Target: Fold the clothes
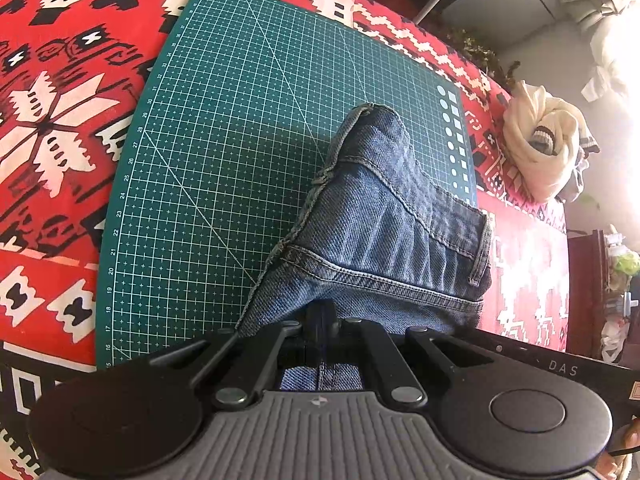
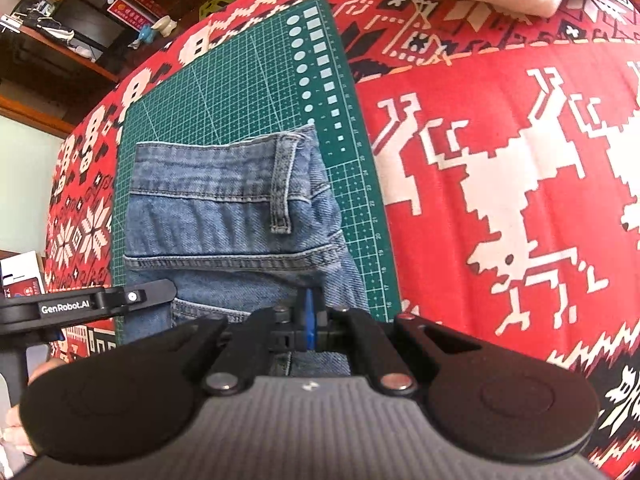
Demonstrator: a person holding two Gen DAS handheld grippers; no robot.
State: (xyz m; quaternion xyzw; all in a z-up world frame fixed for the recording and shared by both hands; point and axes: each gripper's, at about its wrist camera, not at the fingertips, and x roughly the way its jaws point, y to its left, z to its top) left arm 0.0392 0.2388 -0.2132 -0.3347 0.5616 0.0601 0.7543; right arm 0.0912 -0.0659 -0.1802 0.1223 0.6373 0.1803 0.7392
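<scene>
Blue jeans [image 1: 384,220] lie folded on a green cutting mat [image 1: 208,140]. In the left wrist view the denim rises in a tent toward my left gripper [image 1: 320,316], which is shut on its near edge. The right wrist view shows the jeans [image 2: 224,216] with the waistband and a belt loop [image 2: 282,188] on the far side. My right gripper [image 2: 310,312] is shut on the near right part of the denim, its blue pads pressed together. The left gripper [image 2: 100,300] shows at the jeans' near left edge.
The mat [image 2: 240,80] lies on a red, white and black patterned cloth [image 2: 500,180]. A bundle of cream clothes [image 1: 540,148] sits beyond the mat's right side. Shelves and clutter [image 2: 60,32] stand past the cloth's far left edge.
</scene>
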